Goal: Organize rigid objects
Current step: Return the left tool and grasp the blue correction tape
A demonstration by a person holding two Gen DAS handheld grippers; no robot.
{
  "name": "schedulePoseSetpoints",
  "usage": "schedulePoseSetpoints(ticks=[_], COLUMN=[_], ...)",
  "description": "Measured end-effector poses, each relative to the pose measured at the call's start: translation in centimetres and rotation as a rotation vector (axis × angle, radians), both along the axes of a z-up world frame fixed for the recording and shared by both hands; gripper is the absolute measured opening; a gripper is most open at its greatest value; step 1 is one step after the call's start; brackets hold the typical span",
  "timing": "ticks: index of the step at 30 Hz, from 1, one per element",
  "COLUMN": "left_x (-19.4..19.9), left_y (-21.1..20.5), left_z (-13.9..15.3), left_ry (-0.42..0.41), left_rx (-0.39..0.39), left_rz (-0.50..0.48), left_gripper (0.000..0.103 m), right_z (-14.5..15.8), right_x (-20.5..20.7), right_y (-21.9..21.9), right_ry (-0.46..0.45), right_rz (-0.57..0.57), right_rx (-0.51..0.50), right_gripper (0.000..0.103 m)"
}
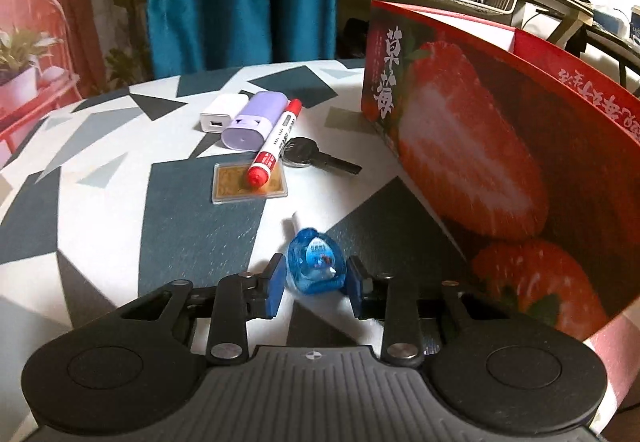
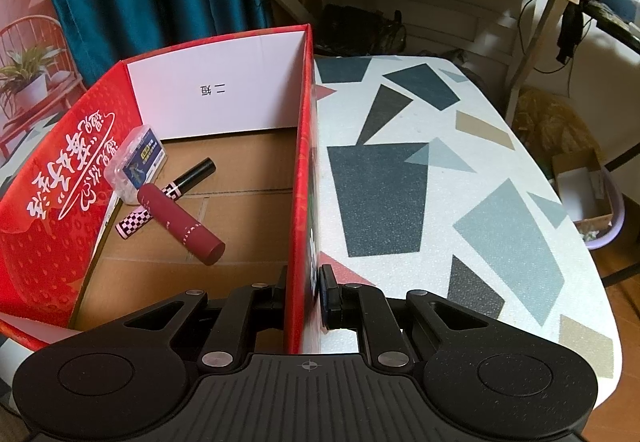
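Pinning the box (image 2: 298, 201) by its right wall: right tongs (image 2: 304, 292) clamped on the wall, likely to stop it sliding. Left tongs (image 1: 316, 278) straddle the blue trinket (image 1: 316, 262) on the tabletop (image 1: 100, 222) left of the box; partly apart, pads look just clear. Marker (image 1: 276, 143), key (image 1: 320, 157), card (image 1: 236, 189) lie left of the box, unsorted.

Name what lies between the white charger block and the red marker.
In the left wrist view, the lilac rounded case lies between the white charger block and red marker.
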State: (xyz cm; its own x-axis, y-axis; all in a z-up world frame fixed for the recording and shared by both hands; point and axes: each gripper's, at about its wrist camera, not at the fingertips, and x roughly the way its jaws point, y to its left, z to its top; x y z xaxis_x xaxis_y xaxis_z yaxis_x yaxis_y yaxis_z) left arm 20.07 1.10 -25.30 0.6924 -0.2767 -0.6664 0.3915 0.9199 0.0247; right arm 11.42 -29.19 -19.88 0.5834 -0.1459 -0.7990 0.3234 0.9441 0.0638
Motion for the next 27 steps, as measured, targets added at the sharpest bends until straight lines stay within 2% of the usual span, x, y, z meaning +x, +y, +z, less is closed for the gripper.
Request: schedulePoseSetpoints(ticks=[8,18,20,22,27], left_x=[-0.6,-0.4,0.1,0.5,1.0], left_y=[0.1,0.0,-0.2,-0.4,-1.5], left_z=[-0.4,-0.1,0.2,0.5,0.2], left_ry=[-0.042,-0.025,0.006,0.038,0.018], left_rx=[-0.016,-0.008,-0.009,-0.023,0.027], left_rz=[0.017,0.027,0.031,0.027,0.027], left_gripper=[0.035,0.035,0.039,0.054,0.057], right_z=[0.0,0.0,0.0,0.0,0.0], right_x=[-0.1,-0.1,-0.1,-0.1,-0.1], right_y=[0.0,0.1,0.0,0.0,0.0], right_ry=[-0.003,-0.004,-0.004,-0.004,-0.004], right_rz=[-0.004,-0.005,-0.004,-0.005,-0.004], right_rx=[0.003,0.004,0.004,0.004,0.004], right_gripper=[0.012,0.013,0.013,0.013,0.013])
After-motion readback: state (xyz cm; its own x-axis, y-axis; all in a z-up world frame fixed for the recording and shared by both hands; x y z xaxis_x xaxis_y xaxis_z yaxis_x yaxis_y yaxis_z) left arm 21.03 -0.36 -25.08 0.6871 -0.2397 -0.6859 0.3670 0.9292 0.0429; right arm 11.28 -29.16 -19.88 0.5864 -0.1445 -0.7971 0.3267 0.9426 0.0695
